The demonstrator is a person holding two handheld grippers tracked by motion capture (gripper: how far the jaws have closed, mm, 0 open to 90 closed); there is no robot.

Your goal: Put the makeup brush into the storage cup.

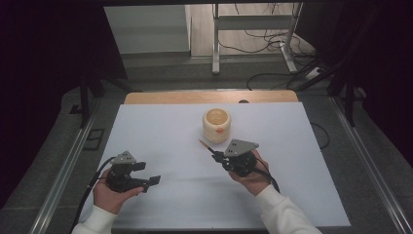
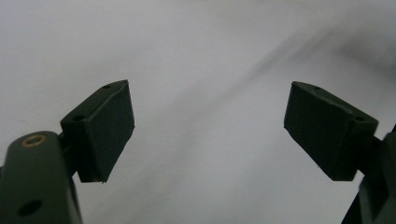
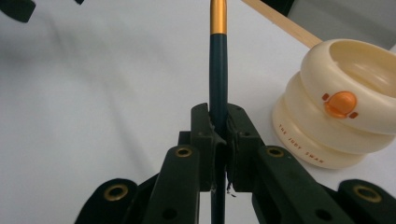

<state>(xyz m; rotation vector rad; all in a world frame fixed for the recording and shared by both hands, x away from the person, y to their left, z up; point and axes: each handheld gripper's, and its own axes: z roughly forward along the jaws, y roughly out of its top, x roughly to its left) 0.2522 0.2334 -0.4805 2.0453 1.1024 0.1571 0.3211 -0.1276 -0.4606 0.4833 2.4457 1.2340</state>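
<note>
While the right hand-held gripper (image 1: pixel 217 156) is pinching a dark pen-like stick with a gold band (image 3: pixel 218 56) between its pressed-together jaws, the cream ribbed cup (image 1: pixel 216 125) is standing upright just beyond it on the white surface (image 1: pixel 165 126). Judging from this, the pick-up is done and the stick is not yet going into the cup. Off to one side, the left hand-held gripper (image 1: pixel 148 174) is resting low over the surface, jaws spread wide and holding nothing.
</note>
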